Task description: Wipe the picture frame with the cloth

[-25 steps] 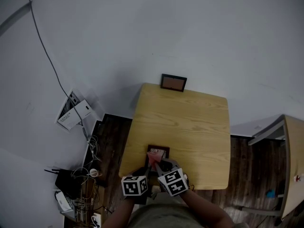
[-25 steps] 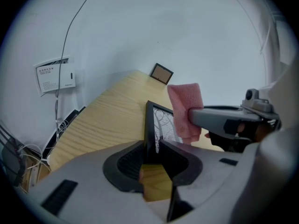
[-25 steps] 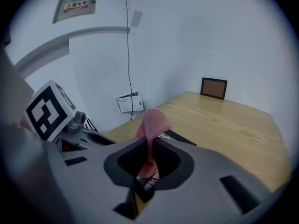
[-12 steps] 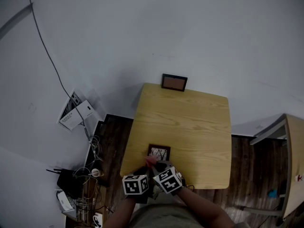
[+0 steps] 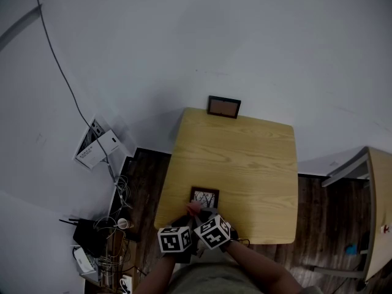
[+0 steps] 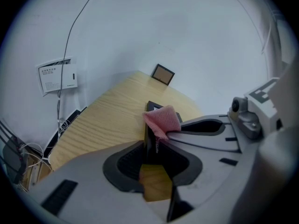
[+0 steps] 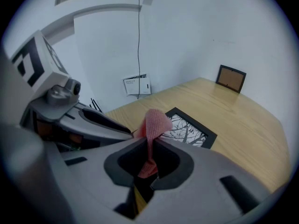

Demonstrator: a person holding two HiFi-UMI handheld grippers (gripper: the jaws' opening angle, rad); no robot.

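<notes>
Your left tongs (image 6: 152, 146) clamp the picture frame (image 7: 196, 132), right tongs (image 7: 149, 148) the cloth (image 7: 153, 122); wiping hard toward 6 o'clock could wrench the frame free.

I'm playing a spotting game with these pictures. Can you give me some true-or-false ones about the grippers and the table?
1. The right gripper is pinching a pink cloth. True.
2. The cloth lies flat on the floor. False: it is bunched up between the right gripper's jaws, above the table.
3. The near picture frame shows bare tree branches. True.
4. There is only one picture frame on the table. False: a second picture frame stands at the far edge, by the wall.
5. The left gripper holds nothing. False: its jaws are closed on the edge of the near picture frame.
</notes>
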